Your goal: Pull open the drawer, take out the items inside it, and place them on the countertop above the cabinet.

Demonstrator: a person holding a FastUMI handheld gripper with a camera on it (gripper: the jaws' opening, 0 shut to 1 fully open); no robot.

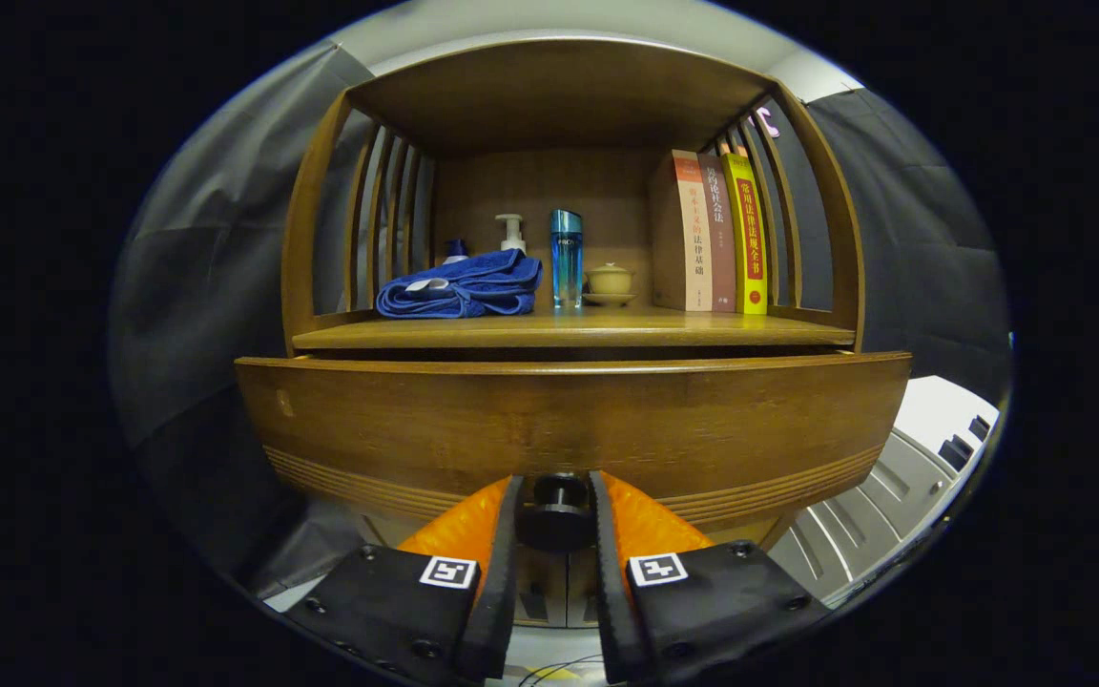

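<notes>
Drawer front [573, 425] sits pulled out a little from the wooden cabinet [311, 219], just below the counter [569, 331], with a dark gap showing between the two. What lies inside the drawer you cannot see from here. Your gripper [557, 520] is closed on the dark round knob [557, 515] at the lower middle of that drawer front, one finger pressing each side of it.

On the counter above the drawer, from left to right: a folded blue towel [459, 286], with a small blue-capped bottle [455, 250] and a white pump bottle [510, 232] behind it; a tall blue translucent bottle [566, 258] over the knob; a small lidded cup on a saucer [610, 282] just beside it; then three upright books [716, 234] touching each other, brown, dark red and yellow, against the cabinet's right slats.
</notes>
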